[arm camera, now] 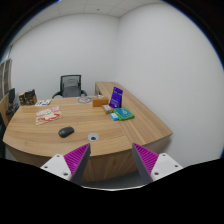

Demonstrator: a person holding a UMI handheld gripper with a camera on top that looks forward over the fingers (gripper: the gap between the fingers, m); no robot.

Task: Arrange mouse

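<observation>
Count: 1 mouse (66, 131), 1 desk (140, 128), 1 office chair (69, 86), 1 grommet (93, 137); approx. 2 book/box items mid-desk, more clutter at the far end, uncountable.

No legible text, label, brand or number on anything in view.

Claw (110, 160): white fingers, ribbed purple pads (76, 157).

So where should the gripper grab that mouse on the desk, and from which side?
Probably across the mouse's two long flanks, coming down from above: it lies low and flat on the desk, so only its sides offer opposing faces. The gripper is open and well short of it.
</observation>
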